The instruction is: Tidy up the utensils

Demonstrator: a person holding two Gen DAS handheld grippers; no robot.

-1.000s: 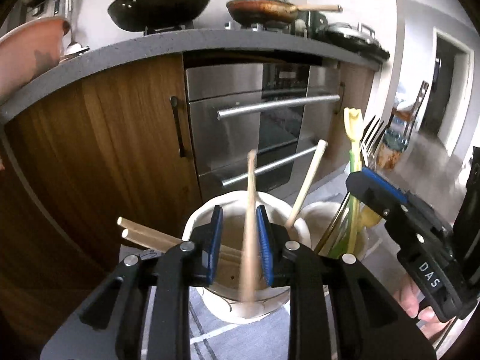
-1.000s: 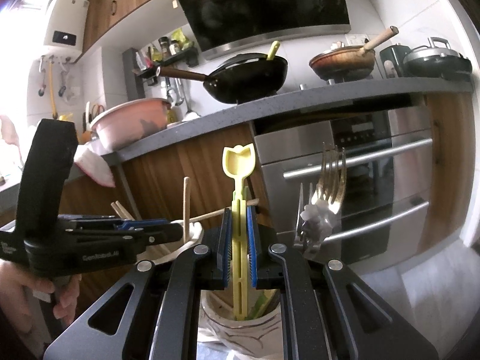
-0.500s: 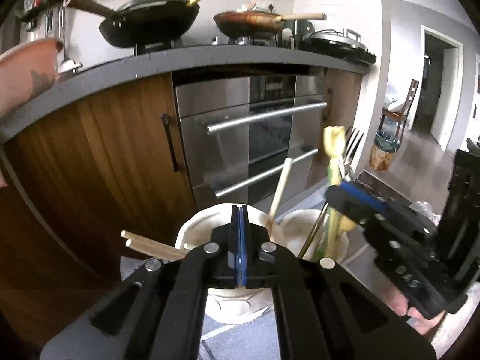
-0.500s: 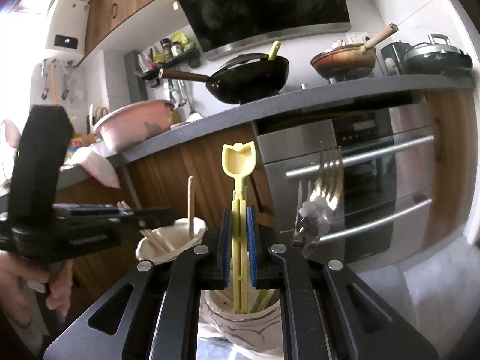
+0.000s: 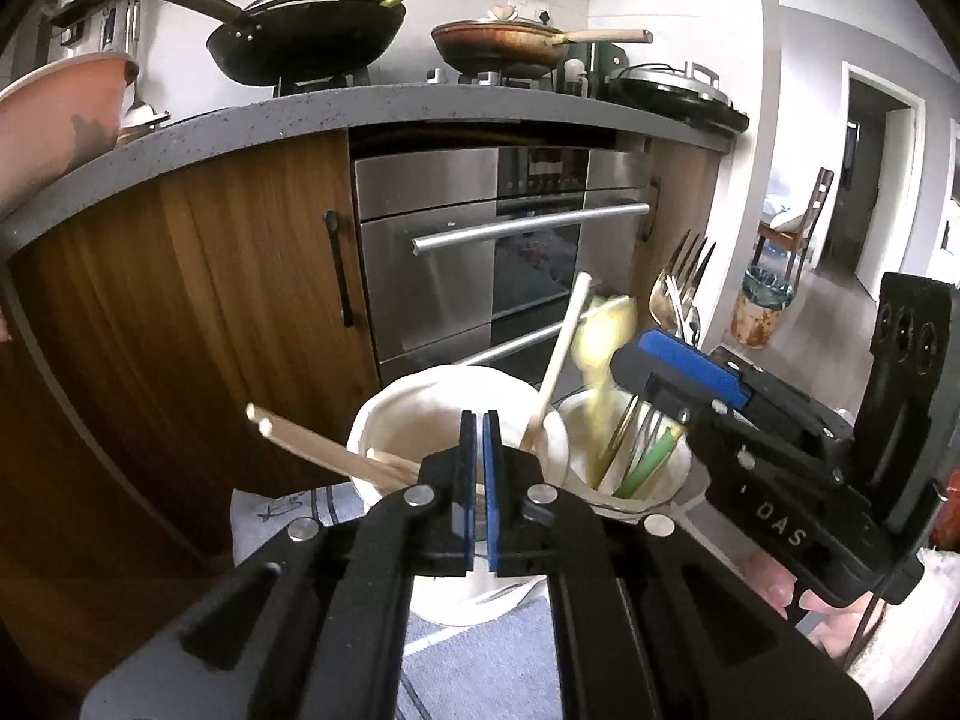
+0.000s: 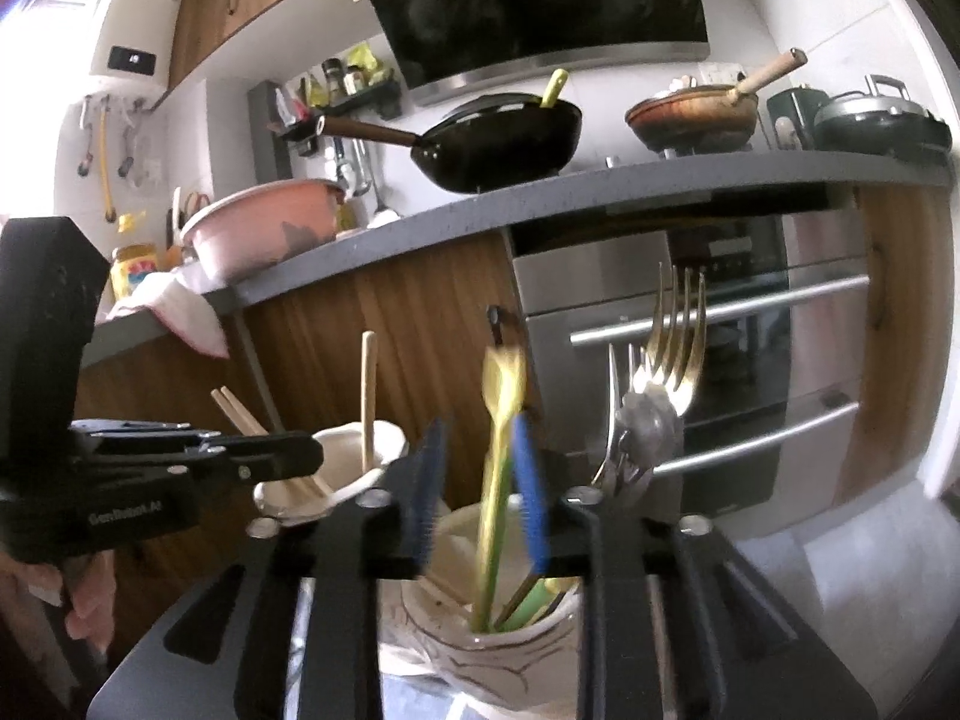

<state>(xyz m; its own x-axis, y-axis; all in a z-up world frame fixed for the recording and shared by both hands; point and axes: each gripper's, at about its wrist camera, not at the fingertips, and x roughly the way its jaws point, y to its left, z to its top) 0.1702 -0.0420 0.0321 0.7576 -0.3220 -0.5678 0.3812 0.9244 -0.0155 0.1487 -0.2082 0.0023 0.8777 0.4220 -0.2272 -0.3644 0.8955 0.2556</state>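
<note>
- Since the earlier pictures, the left gripper [image 5: 480, 414] had let go of the wooden stick [image 5: 555, 360] and its blue pads had come together with nothing between them.
- That stick now stood leaning in the white cup [image 5: 420, 414], with its top tipped toward the oven [image 5: 480, 252].
- Two wooden chopsticks [image 5: 324, 447] also lay in the white cup and poked out over its rim to the left.
- The right gripper [image 6: 480, 468] had just been opening, and its blue pads stood apart.
- The yellow spoon [image 6: 501, 456] was still between those pads, but it looked blurry, and it leaned on the right pad.
- The spoon's lower end was down in the patterned cup [image 6: 480, 654], beside a green handle [image 6: 528, 603].
- Shiny forks [image 6: 675, 354] stood up out of the same cup, on the right side of the gripper.
- The two cups stood just beside each other on a blue striped cloth [image 5: 480, 660].
- A person's fingers [image 5: 780, 591] showed under the right gripper's black handle.
</note>
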